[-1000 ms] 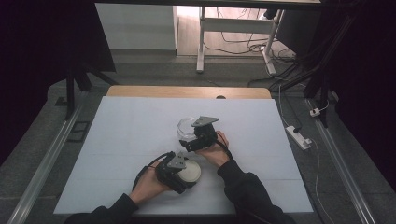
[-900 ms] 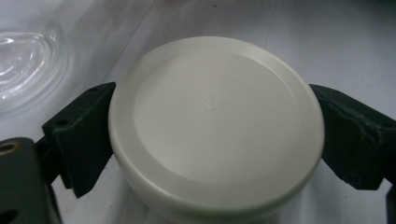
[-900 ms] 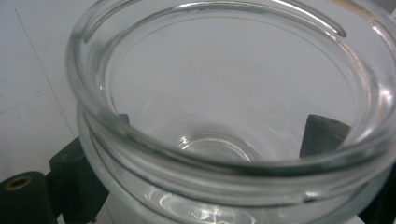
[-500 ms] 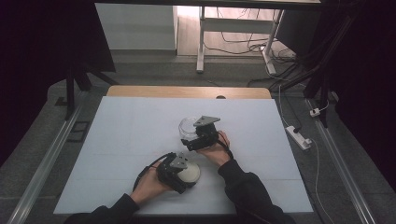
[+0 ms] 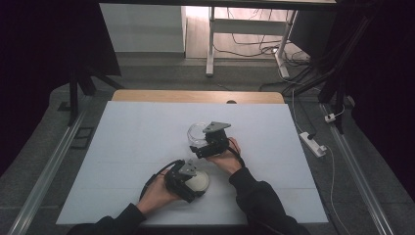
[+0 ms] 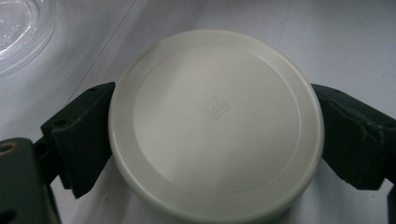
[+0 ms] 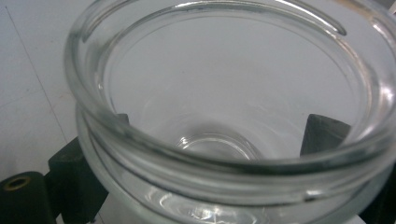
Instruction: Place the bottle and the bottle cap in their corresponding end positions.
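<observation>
Left tool (image 5: 188,180) pinches the white lid (image 6: 215,122) by its rim, low over the table (image 5: 127,147). Right tool (image 5: 208,142) clamps the open glass jar (image 7: 224,116). To cap well: keep lid level, centre over mouth, lower straight.

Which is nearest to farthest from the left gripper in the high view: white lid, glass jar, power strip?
1. white lid: between the jaws of the left gripper, near edge.
2. glass jar: mid-table, beyond it, at the right gripper.
3. power strip: floor, far right.
</observation>
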Demonstrator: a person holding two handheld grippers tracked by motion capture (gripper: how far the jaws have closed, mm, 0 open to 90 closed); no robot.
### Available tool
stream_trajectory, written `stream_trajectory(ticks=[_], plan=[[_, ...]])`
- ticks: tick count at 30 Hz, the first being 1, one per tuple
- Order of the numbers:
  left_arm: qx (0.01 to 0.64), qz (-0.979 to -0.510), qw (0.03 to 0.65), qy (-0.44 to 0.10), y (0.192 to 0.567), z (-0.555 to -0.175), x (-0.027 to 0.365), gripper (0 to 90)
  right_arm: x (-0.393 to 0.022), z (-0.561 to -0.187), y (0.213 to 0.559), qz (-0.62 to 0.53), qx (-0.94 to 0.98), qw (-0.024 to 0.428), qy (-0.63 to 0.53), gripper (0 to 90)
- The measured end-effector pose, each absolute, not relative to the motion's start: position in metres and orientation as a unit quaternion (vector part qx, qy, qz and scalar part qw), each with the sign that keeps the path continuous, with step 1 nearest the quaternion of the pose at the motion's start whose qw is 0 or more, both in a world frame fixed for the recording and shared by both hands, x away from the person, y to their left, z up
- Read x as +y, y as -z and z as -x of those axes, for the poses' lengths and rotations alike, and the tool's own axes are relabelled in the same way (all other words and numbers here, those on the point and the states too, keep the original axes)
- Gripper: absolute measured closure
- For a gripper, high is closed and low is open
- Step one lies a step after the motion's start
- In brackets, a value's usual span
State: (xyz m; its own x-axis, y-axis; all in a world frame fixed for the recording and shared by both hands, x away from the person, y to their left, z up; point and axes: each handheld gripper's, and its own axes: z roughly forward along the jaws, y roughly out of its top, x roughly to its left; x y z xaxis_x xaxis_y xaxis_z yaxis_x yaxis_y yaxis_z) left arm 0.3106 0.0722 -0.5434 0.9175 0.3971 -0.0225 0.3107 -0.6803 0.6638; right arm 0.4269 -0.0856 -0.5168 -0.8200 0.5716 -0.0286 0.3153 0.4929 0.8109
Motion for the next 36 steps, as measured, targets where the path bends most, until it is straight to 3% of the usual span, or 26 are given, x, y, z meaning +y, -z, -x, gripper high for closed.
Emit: stream_trajectory(ticks=[20, 36], plan=[[0.197, -0.913, 0.353, -0.054, 0.543, -0.311, 0.074, 3.0, -0.085, -0.426, 0.516, -0.267, 0.851, 0.147, -0.428, 5.8], [0.218, -0.885, 0.409, -0.04, 0.529, -0.31, 0.094, 0.0, -0.093, -0.42, 0.503, -0.268, 0.839, 0.144, -0.451, 0.0]])
